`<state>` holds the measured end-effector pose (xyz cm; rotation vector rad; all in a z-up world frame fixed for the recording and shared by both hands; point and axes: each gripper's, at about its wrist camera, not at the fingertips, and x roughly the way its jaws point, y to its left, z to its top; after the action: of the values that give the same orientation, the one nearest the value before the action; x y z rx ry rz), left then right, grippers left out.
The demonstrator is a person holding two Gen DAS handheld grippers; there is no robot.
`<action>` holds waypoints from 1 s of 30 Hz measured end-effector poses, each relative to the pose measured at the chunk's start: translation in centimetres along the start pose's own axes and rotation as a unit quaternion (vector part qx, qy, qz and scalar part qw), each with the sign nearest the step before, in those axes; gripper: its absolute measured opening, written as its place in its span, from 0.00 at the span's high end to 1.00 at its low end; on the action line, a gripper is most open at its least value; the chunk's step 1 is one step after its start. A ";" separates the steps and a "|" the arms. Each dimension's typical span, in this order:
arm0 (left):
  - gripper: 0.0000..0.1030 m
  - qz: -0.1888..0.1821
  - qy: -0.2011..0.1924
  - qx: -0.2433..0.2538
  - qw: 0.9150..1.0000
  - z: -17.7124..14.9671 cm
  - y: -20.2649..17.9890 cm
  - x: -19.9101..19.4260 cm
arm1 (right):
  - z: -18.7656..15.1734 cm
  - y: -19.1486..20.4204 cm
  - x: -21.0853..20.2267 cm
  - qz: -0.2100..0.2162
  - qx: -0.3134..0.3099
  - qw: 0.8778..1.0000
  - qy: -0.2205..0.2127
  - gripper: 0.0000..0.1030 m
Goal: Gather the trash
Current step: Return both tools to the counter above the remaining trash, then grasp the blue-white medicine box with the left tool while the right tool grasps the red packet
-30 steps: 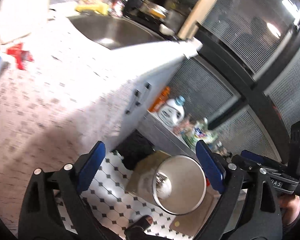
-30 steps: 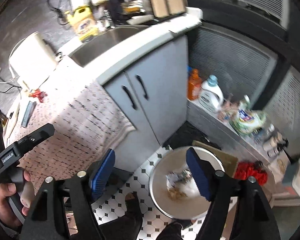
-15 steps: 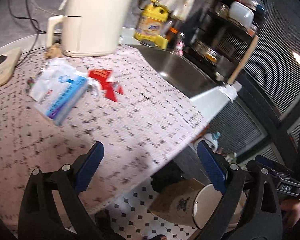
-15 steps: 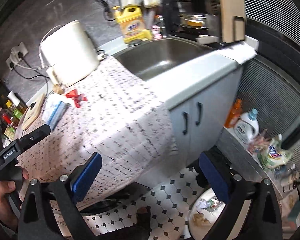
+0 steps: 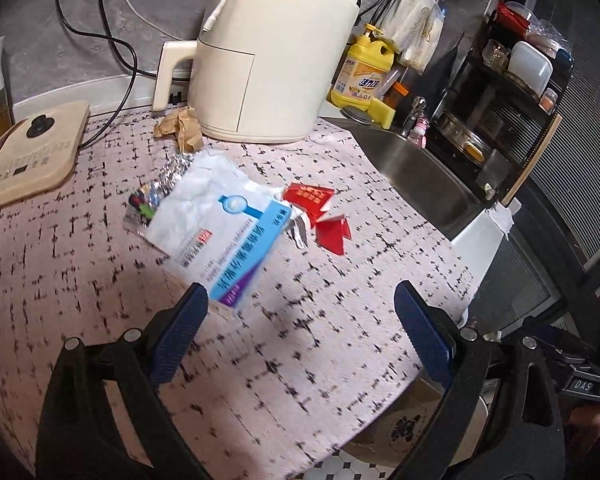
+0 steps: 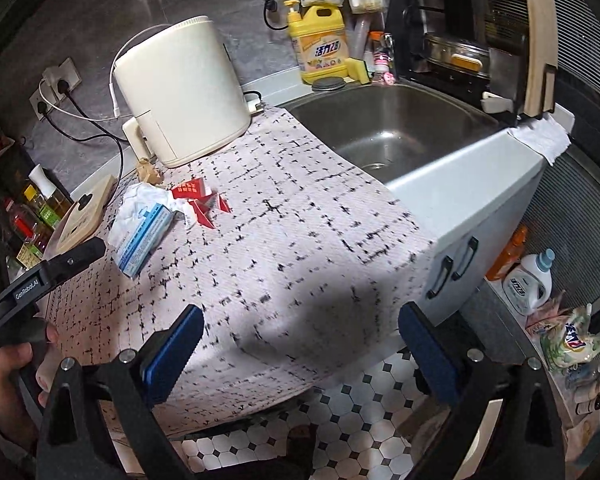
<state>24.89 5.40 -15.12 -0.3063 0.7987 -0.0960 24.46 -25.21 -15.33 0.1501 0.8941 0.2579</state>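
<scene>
Both pairs of blue-padded fingers stand spread wide with nothing between them. The left gripper hovers over the surface with its left finger just beside the near corner of a blue-and-white cardboard medicine box. The right gripper hangs back near the front edge of the patterned pink cloth that covers the surface, well apart from any rubbish.

The rubbish lies in one loose cluster in front of the cream-coloured air fryer. The box rests on a crumpled white plastic wrapper, with torn red paper scraps just beside it toward the steel sink, a crinkled foil packet on the far side, and a wad of brown paper against the fryer's base.

To my eye this is the reach for the next piece; nothing is picked up yet. The left gripper looks best placed. It would need to shift toward the box so both pads straddle its narrow sides, then close. The thin wrapper underneath may slide or come up with it. The red scraps lie flat, so they would need a low pinch against the cloth.
</scene>
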 end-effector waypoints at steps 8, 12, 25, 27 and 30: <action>0.10 0.004 0.013 0.026 1.000 2.5 2.8 3.1 | 1.6 2.9 3.2 -0.001 0.002 1.000 -0.002 0.08; 0.12 0.009 0.036 0.039 0.999 3.5 3.8 5.3 | 2.4 4.4 5.0 0.006 0.000 1.000 0.008 0.13; 0.33 0.026 0.082 0.043 0.995 2.7 4.7 7.7 | 4.6 7.7 8.4 0.037 -0.037 0.998 0.036 0.31; 0.33 0.028 0.067 0.038 0.997 2.7 4.6 6.6 | 4.9 8.4 9.1 0.047 -0.051 0.997 0.043 0.38; 0.33 0.029 0.045 0.024 0.998 3.0 4.6 4.9 | 5.3 9.4 10.0 0.061 -0.069 0.994 0.051 0.45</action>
<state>30.32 9.54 -17.97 -0.2351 0.8935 -0.0741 33.13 -13.50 -17.29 0.0632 0.9658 0.4431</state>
